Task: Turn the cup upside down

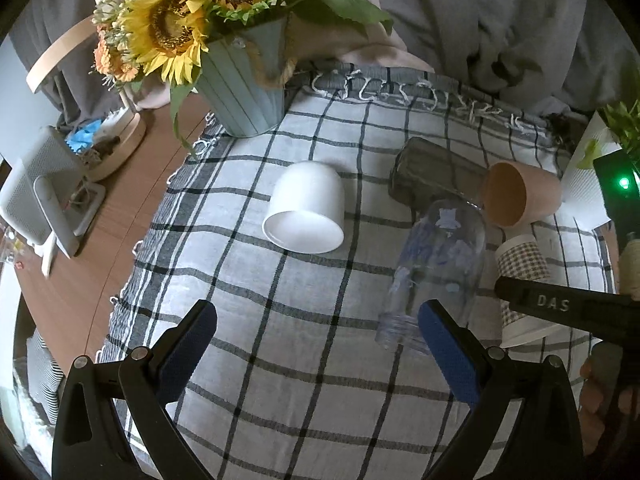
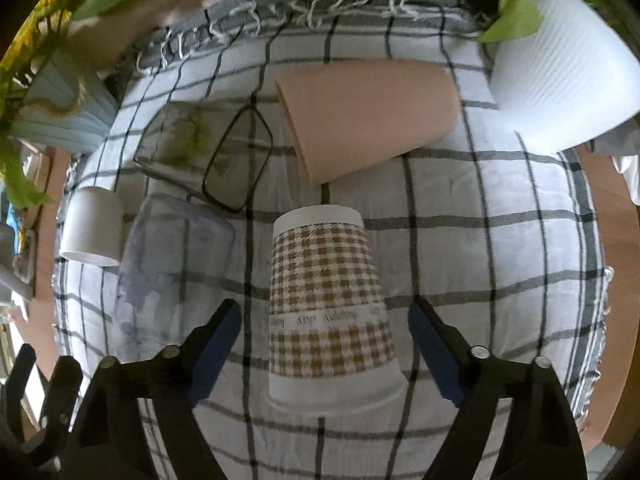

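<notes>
A brown-checked paper cup point(image 2: 326, 300) stands upside down on the checked cloth point(image 2: 500, 248), rim down; it also shows in the left wrist view point(image 1: 522, 276). My right gripper point(image 2: 326, 350) is open, its fingers on either side of the cup without touching. My left gripper point(image 1: 320, 344) is open and empty above the cloth, its right finger point(image 1: 448, 356) in front of a clear plastic cup point(image 1: 436, 268) lying on its side. A white cup point(image 1: 306, 210) stands upside down. A pink cup point(image 2: 368, 116) and a smoky glass point(image 2: 204, 152) lie on their sides.
A blue pot of sunflowers point(image 1: 244, 84) stands at the cloth's far left corner. A white ribbed pot with a plant point(image 2: 560, 76) stands at the far right. A wooden table point(image 1: 80, 264) with a small white device point(image 1: 36, 196) lies to the left.
</notes>
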